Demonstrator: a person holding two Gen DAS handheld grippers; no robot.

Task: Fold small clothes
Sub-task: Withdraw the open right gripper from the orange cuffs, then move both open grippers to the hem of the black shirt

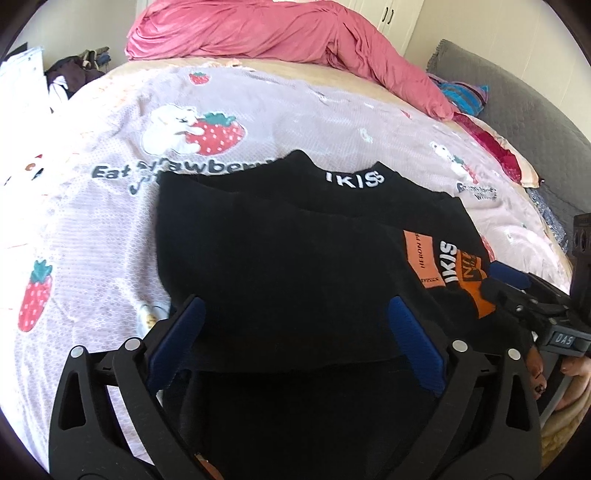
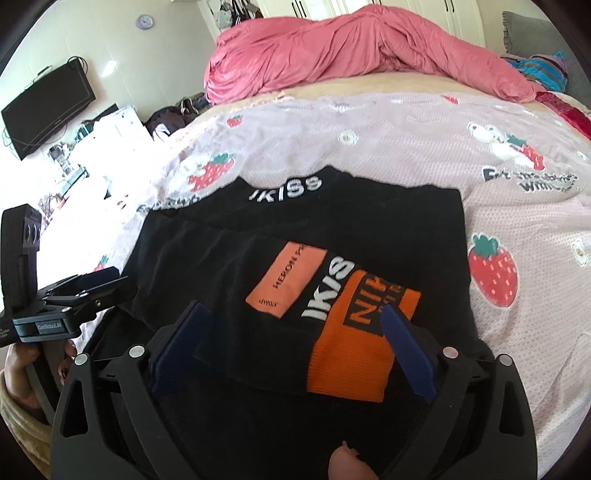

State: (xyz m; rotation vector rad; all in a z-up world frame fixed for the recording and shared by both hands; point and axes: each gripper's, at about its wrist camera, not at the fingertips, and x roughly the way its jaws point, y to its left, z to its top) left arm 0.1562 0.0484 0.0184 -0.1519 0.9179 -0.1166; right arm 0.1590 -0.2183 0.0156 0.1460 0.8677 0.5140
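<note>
A black garment (image 1: pixel 288 251) with white "IKISS" lettering and orange patches lies partly folded on the bed; it also shows in the right wrist view (image 2: pixel 295 229). My left gripper (image 1: pixel 295 314) is open, its blue pads spread over the garment's near left part. My right gripper (image 2: pixel 295 317) is open over the near edge by the orange cuff (image 2: pixel 351 354). The right gripper also shows at the right edge of the left wrist view (image 1: pixel 517 291), and the left gripper at the left edge of the right wrist view (image 2: pixel 92 284). Whether the pads touch the cloth is unclear.
The bed has a pink strawberry-print sheet (image 1: pixel 258 110). A bunched pink duvet (image 1: pixel 277 33) lies at the far end, with striped cloth (image 1: pixel 461 96) and a grey headboard (image 1: pixel 517 103) at right. A wall TV (image 2: pixel 48 107) and cluttered shelves stand left of the bed.
</note>
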